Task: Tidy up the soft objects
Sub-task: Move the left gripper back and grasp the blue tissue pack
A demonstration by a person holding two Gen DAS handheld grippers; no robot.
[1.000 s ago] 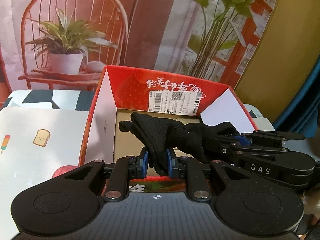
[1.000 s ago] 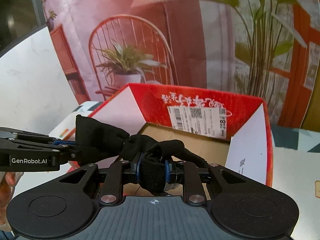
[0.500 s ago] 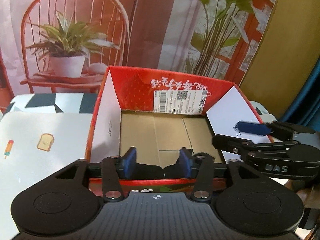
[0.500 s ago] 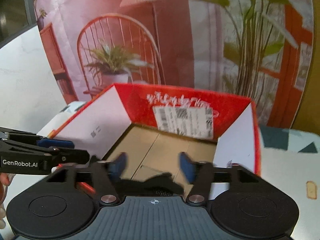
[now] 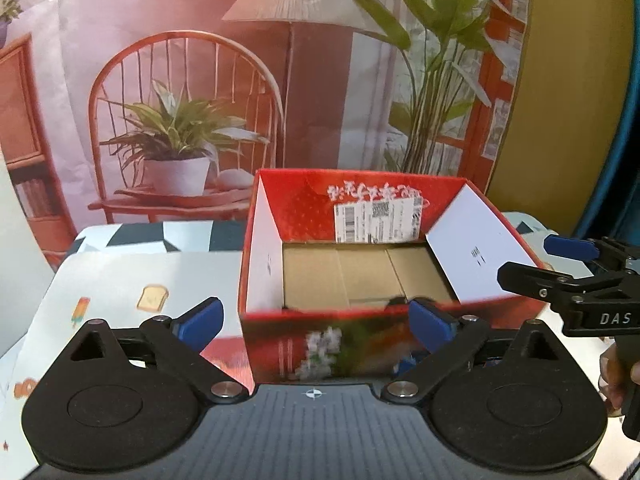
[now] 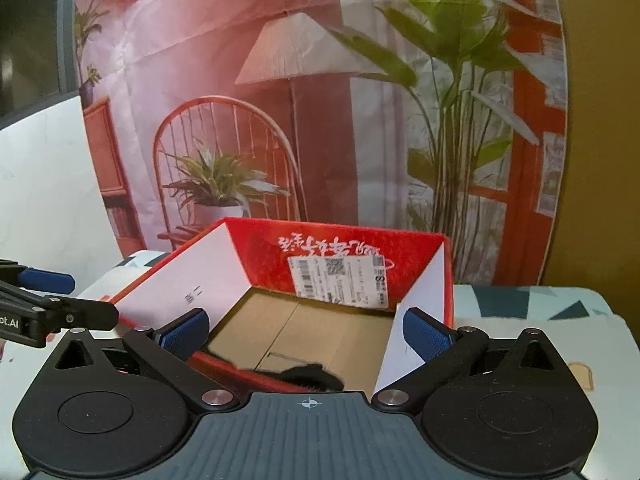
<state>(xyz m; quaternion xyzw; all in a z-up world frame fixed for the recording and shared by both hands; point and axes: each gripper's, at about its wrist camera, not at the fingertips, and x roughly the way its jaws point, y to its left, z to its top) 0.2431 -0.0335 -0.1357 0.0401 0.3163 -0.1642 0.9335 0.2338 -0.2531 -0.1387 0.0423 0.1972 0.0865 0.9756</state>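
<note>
Now the black knitted soft cloth (image 6: 310, 374) lies inside the red cardboard box w/ white side flaps (image 5: 472, 256), on its brown floor against the near wall; only a dark edge shows past the rim, so its shape can't be judged. Box sits open-topped on the pale patterned desk (image 5: 120, 280), shipping label on the far wall, which makes it an easy drop target. Left claw (image 5: 316, 320) and right claw (image 6: 306, 330) have both just been opening and now stand wide, nothing btwn the blue pads (image 5: 200, 318): cloth is let go. Both sit near the box's front edge, probably clearing out for the next item.
</note>
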